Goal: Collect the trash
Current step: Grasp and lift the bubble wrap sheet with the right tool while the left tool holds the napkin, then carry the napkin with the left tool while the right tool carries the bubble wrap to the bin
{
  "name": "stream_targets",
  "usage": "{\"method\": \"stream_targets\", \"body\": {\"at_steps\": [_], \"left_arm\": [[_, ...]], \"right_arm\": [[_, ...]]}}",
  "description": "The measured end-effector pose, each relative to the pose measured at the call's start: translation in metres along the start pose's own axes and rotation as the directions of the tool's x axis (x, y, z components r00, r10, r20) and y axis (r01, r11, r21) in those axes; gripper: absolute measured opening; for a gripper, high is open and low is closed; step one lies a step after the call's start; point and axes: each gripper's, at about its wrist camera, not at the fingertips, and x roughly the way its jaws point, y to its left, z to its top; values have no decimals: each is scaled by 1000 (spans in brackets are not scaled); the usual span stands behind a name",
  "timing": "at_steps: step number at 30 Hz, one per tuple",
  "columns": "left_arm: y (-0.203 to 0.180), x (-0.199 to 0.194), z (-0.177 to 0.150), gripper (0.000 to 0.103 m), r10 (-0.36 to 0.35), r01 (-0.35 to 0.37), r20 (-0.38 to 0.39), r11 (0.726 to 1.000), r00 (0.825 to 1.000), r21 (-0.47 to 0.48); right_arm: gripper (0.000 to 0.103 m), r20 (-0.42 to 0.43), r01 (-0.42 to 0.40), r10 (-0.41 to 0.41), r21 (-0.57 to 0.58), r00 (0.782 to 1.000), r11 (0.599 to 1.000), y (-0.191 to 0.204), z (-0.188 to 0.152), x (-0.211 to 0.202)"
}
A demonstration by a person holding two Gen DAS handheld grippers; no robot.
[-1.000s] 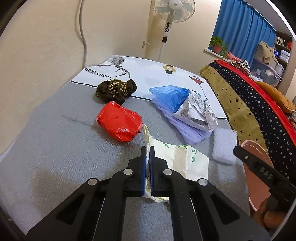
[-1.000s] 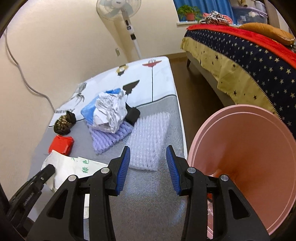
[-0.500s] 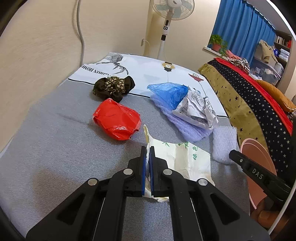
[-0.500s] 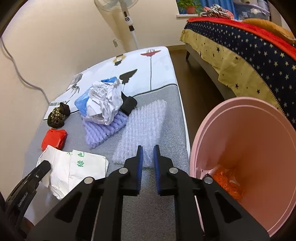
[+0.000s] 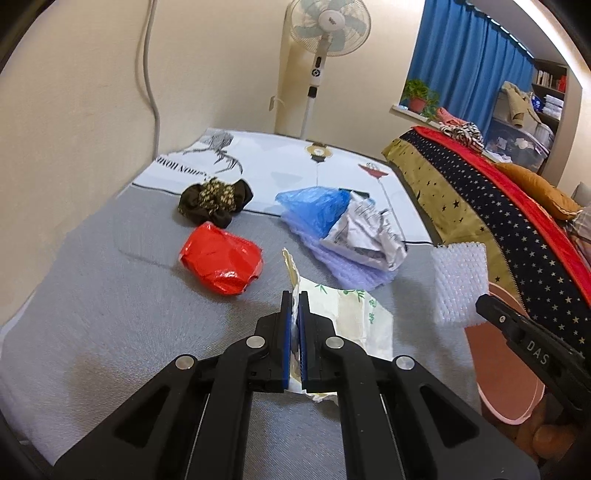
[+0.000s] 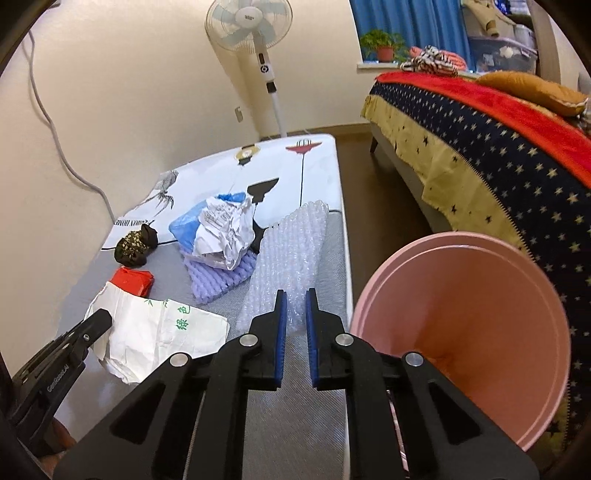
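Observation:
My left gripper (image 5: 294, 295) is shut on the edge of a white paper bag (image 5: 347, 317) with green print, which lies on the grey mattress (image 5: 110, 314). My right gripper (image 6: 294, 295) is shut on the near end of a clear bubble wrap sheet (image 6: 291, 251). In the left wrist view the bubble wrap (image 5: 458, 280) hangs raised off the mattress. A pink bin (image 6: 461, 240) stands on the floor just right of the right gripper, its mouth tilted toward me.
On the mattress lie a red foil packet (image 5: 221, 258), a dark patterned cloth (image 5: 214, 201), a blue plastic bag (image 5: 317, 206), crumpled paper (image 5: 365, 236) and a purple foam sheet (image 5: 354, 269). A standing fan (image 6: 258, 33) is behind; a star-patterned bed (image 6: 480, 155) is at right.
The right gripper's jaws closed on the bubble wrap's near end and lifted it off the mattress. The left gripper kept its hold on the paper bag and barely moved.

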Motion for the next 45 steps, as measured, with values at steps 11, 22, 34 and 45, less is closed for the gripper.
{"method": "stream_targets", "body": {"at_steps": [11, 22, 34, 45], "left_arm": [[-15, -30, 0, 3, -22, 19, 64, 999, 998, 45], [-33, -57, 2, 3, -62, 54, 110, 995, 992, 79], [-59, -65, 2, 3, -115, 102, 129, 989, 985, 106], [-95, -62, -1, 3, -190, 170, 134, 974, 973, 147]], "right_arm": [[10, 76, 23, -21, -27, 997, 999, -9, -3, -50], [10, 135, 65, -60, -30, 989, 997, -20, -4, -90], [10, 165, 113, -112, 7, 980, 994, -42, -7, -117], [10, 157, 189, -194, 46, 968, 981, -66, -6, -127]]}}
